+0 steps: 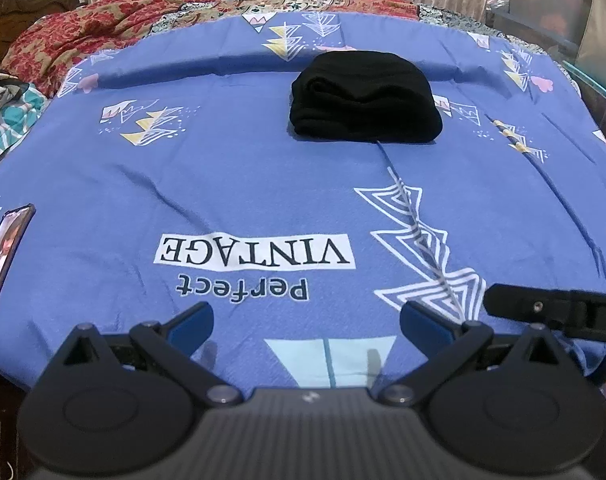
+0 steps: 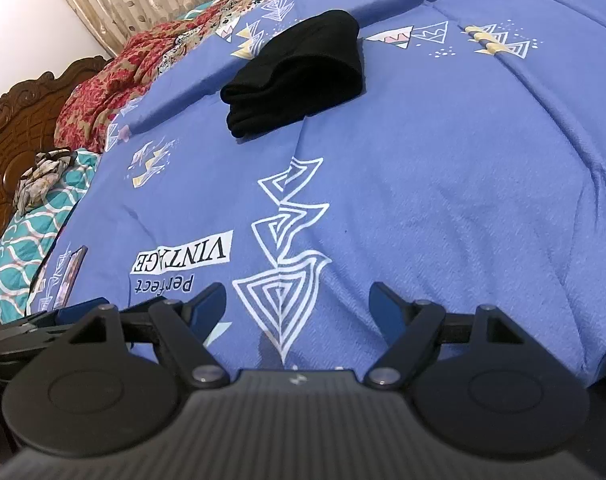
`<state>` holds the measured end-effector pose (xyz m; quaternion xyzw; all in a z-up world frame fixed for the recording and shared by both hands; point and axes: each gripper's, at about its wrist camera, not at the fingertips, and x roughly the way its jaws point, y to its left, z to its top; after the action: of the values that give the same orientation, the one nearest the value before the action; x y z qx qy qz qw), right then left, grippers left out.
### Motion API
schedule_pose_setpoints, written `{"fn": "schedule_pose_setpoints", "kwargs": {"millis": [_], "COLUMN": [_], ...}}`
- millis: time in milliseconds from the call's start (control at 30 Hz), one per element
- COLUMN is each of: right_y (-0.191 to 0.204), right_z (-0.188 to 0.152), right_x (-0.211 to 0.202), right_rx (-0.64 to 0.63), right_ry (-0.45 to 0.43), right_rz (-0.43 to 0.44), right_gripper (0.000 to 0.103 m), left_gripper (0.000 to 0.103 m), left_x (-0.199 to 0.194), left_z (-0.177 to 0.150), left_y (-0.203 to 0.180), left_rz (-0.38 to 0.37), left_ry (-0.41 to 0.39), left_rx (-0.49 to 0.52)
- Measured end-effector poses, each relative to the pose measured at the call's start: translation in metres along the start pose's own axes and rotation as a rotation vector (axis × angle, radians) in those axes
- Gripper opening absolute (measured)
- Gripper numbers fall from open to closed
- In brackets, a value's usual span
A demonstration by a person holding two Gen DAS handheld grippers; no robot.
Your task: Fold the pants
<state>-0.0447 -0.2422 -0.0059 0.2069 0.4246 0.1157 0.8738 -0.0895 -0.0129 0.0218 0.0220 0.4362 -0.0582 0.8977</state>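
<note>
From the left wrist, the left gripper stands wide apart and empty above the blue bedspread, the folded black pants lying well ahead, while from the right wrist the right gripper likewise gapes, grasping nothing.

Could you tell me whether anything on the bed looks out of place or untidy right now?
Nothing serious. The black pants lie folded in a compact bundle on the blue bedspread. Only a phone near the bedspread's left edge seems a stray item.
</note>
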Motion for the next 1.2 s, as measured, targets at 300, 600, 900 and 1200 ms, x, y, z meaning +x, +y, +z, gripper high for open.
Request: {"fn": "schedule_pose_setpoints", "kwargs": {"millis": [300, 600, 900, 1200], "right_y": [0.0014, 0.0022, -0.0001, 0.0000], "right_z": [0.0007, -0.0001, 0.0002, 0.0012], "right_x": [-0.0022, -0.0025, -0.0029, -0.0057], "right_rx": [-0.003, 0.009, 0.012, 0.015], "right_ry": [-0.014, -0.019, -0.018, -0.037], "right_rz": [-0.002, -0.003, -0.002, -0.010], "right_gripper": [0.080, 0.080, 0.080, 0.080], "left_gripper": [0.103, 0.103, 0.103, 0.103], "left_x": [0.0026, 0.0032, 0.0001, -0.0036], "left_z": [-0.0003, -0.0011, -0.0017, 0.0002], "left_y": [-0.0006, -0.0020, -0.0022, -0.0052], "left_rz": [0.030, 0.036, 0.033, 0.127], "left_ry": [0.022, 0.030, 0.007, -0.036], "left_rx": [0.009, 0.022, 0.023, 0.054]}}
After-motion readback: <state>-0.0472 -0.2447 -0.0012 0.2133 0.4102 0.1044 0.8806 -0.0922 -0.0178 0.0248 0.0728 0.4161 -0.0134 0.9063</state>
